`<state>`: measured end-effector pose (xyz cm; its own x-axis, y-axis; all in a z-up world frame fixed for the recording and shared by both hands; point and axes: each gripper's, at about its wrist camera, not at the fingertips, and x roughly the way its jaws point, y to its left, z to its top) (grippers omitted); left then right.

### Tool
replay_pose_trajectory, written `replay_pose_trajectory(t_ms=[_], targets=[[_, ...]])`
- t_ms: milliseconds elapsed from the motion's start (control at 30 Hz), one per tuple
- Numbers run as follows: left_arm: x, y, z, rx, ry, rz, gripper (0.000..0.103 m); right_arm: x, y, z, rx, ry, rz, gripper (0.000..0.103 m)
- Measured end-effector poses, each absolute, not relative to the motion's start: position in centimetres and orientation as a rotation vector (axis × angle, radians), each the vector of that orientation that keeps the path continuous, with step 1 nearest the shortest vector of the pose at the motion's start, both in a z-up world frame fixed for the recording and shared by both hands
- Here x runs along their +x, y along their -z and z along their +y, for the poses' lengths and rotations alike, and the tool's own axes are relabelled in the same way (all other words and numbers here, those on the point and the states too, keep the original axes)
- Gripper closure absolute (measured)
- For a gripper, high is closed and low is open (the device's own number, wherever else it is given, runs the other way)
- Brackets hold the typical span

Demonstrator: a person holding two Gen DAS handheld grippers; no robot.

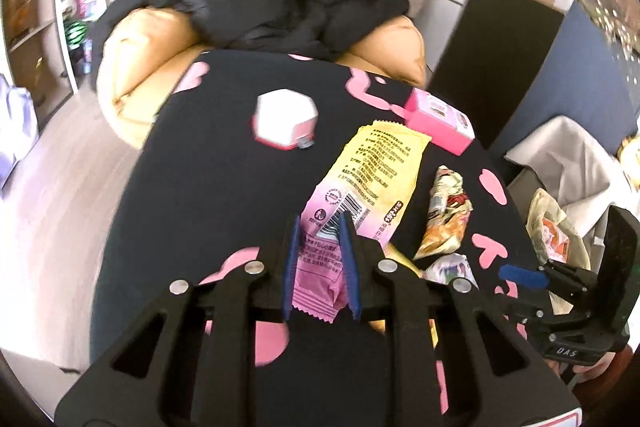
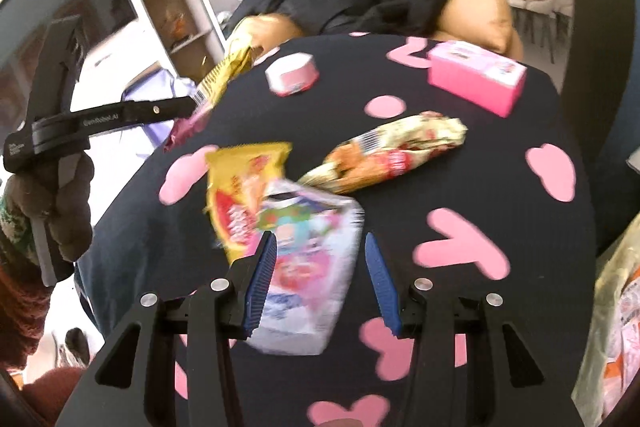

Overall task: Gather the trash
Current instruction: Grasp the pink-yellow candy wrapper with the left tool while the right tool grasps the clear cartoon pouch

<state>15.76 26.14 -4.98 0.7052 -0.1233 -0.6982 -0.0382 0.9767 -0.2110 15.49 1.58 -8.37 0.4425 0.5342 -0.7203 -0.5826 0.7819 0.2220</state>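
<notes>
Left wrist: wrapper (image 1: 352,195) between fingers (image 1: 291,259)

White wrapper (image 2: 304,267) motion-blurred

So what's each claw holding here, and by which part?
Left claw grips the yellow-pink wrapper by its pink crimped end. Right claw is open around a white packet, not gripping it.

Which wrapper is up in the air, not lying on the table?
The yellow-and-pink wrapper. The left gripper pinches its pink end and holds it up. The yellow wrapper, crumpled wrapper and white packet lie on the table.
</notes>
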Motion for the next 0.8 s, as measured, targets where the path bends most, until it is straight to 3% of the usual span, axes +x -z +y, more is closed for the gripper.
replay_pose_trajectory(t_ms=[400, 800], targets=[[9.6, 8.3, 28.0, -0.302, 0.041, 0.853, 0.083, 15.8, 11.1, 2.0, -0.217, -0.554, 0.915, 0.058], [10.5, 9.3, 24.7, -0.240, 0.103, 0.916, 0.080, 17.9, 11.3, -2.2, -0.013, -0.488, 0.951, 0.054]])
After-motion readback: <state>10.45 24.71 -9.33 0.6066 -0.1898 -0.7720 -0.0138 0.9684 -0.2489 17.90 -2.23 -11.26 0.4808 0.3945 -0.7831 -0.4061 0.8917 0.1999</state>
